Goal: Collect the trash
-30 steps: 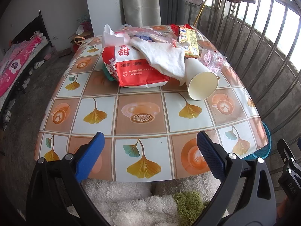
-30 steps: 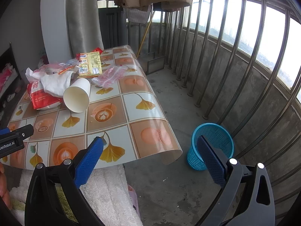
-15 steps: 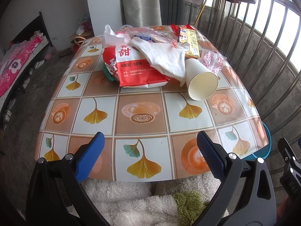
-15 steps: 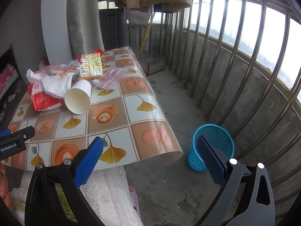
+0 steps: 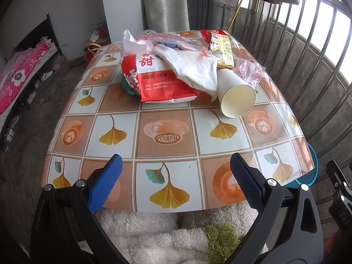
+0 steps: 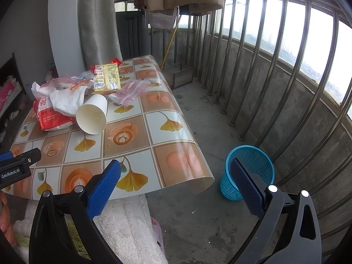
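Note:
Trash is piled at the far side of the table (image 5: 167, 167): a red and white bag (image 5: 154, 81), a crumpled white tissue (image 5: 193, 70), a paper cup (image 5: 237, 96) on its side with its mouth toward me, a yellow wrapper (image 5: 222, 50) and a clear pink packet (image 5: 248, 70). My left gripper (image 5: 176, 176) hangs open over the table's near edge, empty. My right gripper (image 6: 176, 180) is open and empty too, off the table's right corner. A blue mesh bin (image 6: 253, 167) stands on the floor behind its right finger. The cup (image 6: 92, 114) and the bag (image 6: 50, 114) also show in the right wrist view.
A metal railing (image 6: 275, 70) closes the balcony on the right. A grey curtain (image 6: 96, 22) and a white pillar stand behind the table. A fluffy white and green garment (image 5: 162, 237) lies below the near edge. A bed with pink bedding (image 5: 19, 77) is at far left.
The right wrist view has crept slightly forward and toward the table. The left gripper and the trash have not moved.

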### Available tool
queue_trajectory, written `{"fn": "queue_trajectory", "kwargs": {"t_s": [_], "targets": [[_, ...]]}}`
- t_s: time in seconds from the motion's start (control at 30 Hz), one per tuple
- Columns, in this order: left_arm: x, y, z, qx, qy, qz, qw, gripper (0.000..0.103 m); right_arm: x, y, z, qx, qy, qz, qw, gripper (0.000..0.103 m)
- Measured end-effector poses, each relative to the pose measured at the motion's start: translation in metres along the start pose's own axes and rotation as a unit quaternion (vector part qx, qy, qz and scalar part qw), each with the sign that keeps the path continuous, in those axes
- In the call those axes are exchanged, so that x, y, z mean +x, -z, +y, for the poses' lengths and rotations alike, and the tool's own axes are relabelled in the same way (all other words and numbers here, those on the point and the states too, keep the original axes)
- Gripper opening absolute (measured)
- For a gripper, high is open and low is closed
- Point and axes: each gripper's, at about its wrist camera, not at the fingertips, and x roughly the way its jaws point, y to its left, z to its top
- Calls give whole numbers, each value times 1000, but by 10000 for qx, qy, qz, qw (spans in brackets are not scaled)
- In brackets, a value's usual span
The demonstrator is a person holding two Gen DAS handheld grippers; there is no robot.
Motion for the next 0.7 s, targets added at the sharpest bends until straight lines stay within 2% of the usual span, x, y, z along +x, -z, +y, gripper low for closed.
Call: {"fn": "queue_trajectory", "kwargs": {"t_s": [0.7], "targets": [[5,1,8,-12,-61,41,10000,94,2,-3,4,12,-23,18,10000,97]]}}
